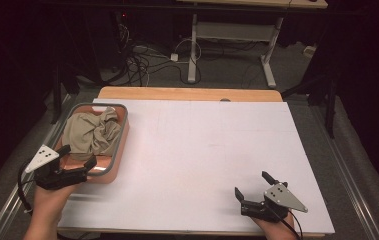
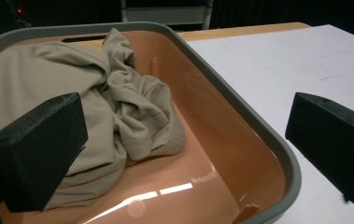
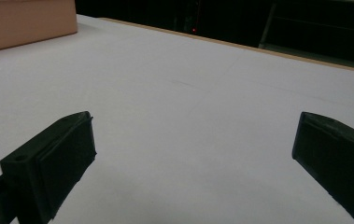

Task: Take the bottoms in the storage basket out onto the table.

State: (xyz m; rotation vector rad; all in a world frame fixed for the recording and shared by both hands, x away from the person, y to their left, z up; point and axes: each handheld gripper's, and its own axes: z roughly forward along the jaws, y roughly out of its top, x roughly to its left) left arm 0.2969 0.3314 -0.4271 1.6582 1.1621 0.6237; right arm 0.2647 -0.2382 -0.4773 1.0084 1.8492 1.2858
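Your left tongs [image 1: 79,156], released, straddle the near right rim of the bin [image 1: 123,131]; the cloth [image 1: 91,132] lies crumpled just beyond, far-left. Your right tongs [image 1: 253,185], also released, hover well apart over the table [image 1: 197,150].

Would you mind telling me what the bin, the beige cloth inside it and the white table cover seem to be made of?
Bin: probably moulded plastic, glossy salmon inside with light glare, and a grey rim. Beige cloth: soft woven or knit fabric, matte, crumpled into folds. White table cover: matte sheet, perhaps paper or board; hard to tell.
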